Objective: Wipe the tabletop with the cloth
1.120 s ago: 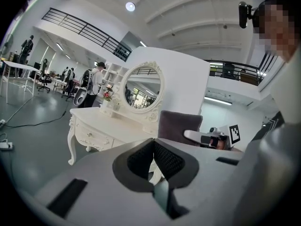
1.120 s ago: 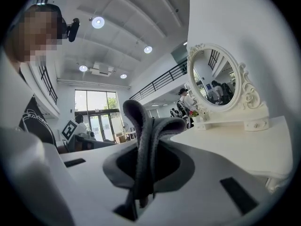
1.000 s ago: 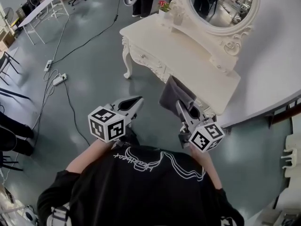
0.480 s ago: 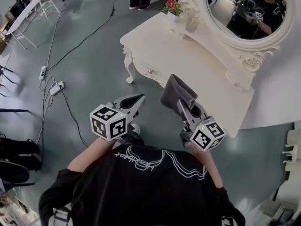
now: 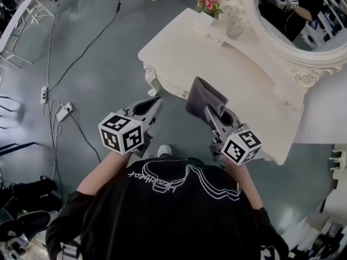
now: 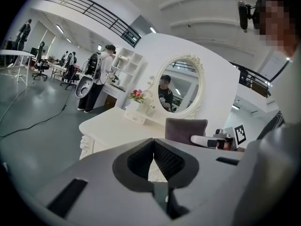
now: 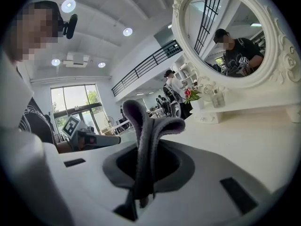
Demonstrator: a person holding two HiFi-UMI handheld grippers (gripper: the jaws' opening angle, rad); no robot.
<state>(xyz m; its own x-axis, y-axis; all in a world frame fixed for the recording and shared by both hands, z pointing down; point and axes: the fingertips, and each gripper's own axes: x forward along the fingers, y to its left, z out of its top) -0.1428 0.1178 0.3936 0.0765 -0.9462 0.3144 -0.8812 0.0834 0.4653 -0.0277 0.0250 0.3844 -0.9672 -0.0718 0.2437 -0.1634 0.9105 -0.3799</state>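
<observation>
A folded grey cloth (image 5: 205,97) stands up out of my right gripper (image 5: 212,111), whose jaws are shut on it; in the right gripper view the cloth (image 7: 146,140) rises between the pads and curls over at the top. The gripper holds it just above the near edge of the cream dressing table (image 5: 238,75). My left gripper (image 5: 152,105) hangs over the floor, left of the table's carved leg, with its jaws shut and nothing between them (image 6: 153,161). From the left gripper view the cloth (image 6: 185,128) and the tabletop (image 6: 108,121) lie ahead.
An oval mirror (image 5: 303,15) in an ornate frame stands at the table's back, with a small pot of pink flowers (image 5: 209,7) and a glass bottle (image 5: 235,30) beside it. Cables and a power strip (image 5: 60,111) lie on the grey floor to the left. People stand far off.
The table and mirror have slid down and closer in the head view as the person steps toward them. Both grippers keep their places and the cloth stays gripped.
</observation>
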